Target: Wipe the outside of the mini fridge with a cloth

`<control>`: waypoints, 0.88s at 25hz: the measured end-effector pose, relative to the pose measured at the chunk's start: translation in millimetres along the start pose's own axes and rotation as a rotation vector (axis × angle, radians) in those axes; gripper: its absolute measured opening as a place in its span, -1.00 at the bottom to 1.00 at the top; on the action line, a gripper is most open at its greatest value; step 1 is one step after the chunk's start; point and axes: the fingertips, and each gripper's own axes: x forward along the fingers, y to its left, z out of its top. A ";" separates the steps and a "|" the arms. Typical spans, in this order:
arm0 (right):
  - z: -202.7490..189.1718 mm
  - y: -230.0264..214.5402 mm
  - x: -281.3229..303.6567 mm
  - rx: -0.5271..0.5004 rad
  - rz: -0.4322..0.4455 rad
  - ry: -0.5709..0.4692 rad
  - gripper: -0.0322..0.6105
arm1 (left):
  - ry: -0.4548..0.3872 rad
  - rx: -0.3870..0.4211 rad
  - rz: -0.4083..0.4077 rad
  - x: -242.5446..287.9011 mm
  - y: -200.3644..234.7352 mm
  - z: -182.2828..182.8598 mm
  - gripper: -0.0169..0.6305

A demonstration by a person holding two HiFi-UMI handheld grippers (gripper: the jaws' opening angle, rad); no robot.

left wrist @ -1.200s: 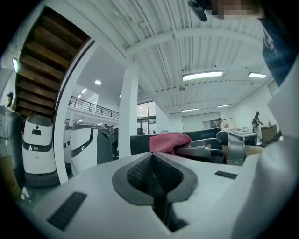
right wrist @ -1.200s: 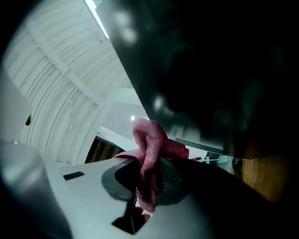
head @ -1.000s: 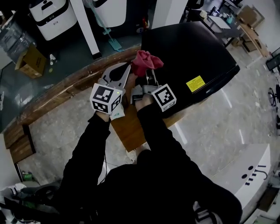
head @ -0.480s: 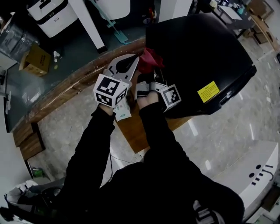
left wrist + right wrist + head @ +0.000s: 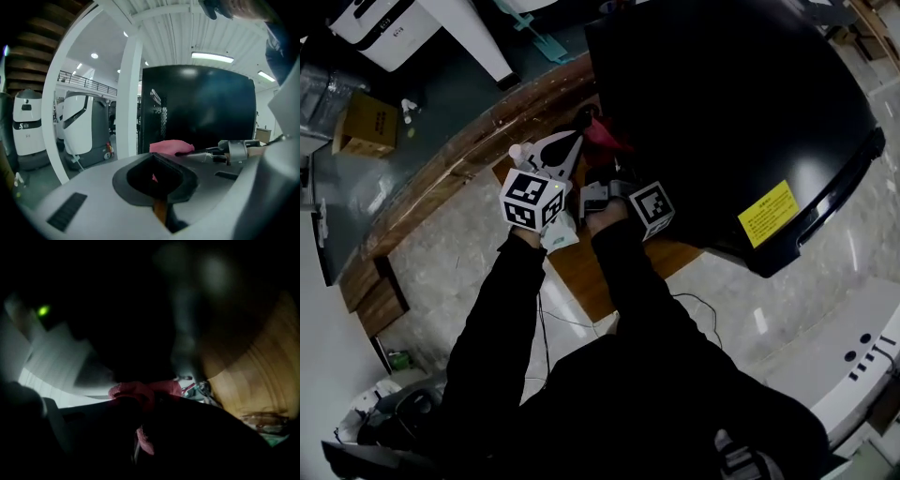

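The black mini fridge (image 5: 741,103) fills the upper right of the head view and stands dark behind the jaws in the left gripper view (image 5: 201,108). A red cloth (image 5: 602,136) is pressed against the fridge's left side, with my right gripper (image 5: 604,156) shut on it. In the right gripper view the cloth (image 5: 143,392) bunches between the dark jaws (image 5: 140,404). My left gripper (image 5: 574,141) hovers just left of the cloth, grey jaws together and holding nothing. Its own view shows the pink cloth (image 5: 171,146) just beyond its jaws (image 5: 154,161).
The fridge stands on a low wooden platform (image 5: 581,272) beside a long wooden curb (image 5: 441,178). A yellow label (image 5: 768,214) marks the fridge's near edge. A cardboard box (image 5: 364,122), a white pillar (image 5: 478,33) and white machines (image 5: 77,126) stand beyond the curb.
The right gripper has carried the cloth from the fridge's upper corner down along its left side. The left gripper stayed alongside. The head view has shifted, so the fridge looms larger.
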 end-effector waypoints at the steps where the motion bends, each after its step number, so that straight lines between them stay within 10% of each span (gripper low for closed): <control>1: 2.5 -13.6 1.1 0.006 -0.020 -0.001 -0.72 | 0.024 -0.009 0.003 6.1 2.1 -13.7 -0.93; 11: 26.7 -166.3 -8.1 0.049 -0.268 -0.062 -0.72 | 0.210 -0.079 -0.024 49.4 8.1 -123.8 -0.93; 22: 20.6 -178.3 -22.0 -0.067 -0.233 -0.023 -0.72 | 0.131 -0.071 -0.005 13.8 -0.8 -99.6 -0.93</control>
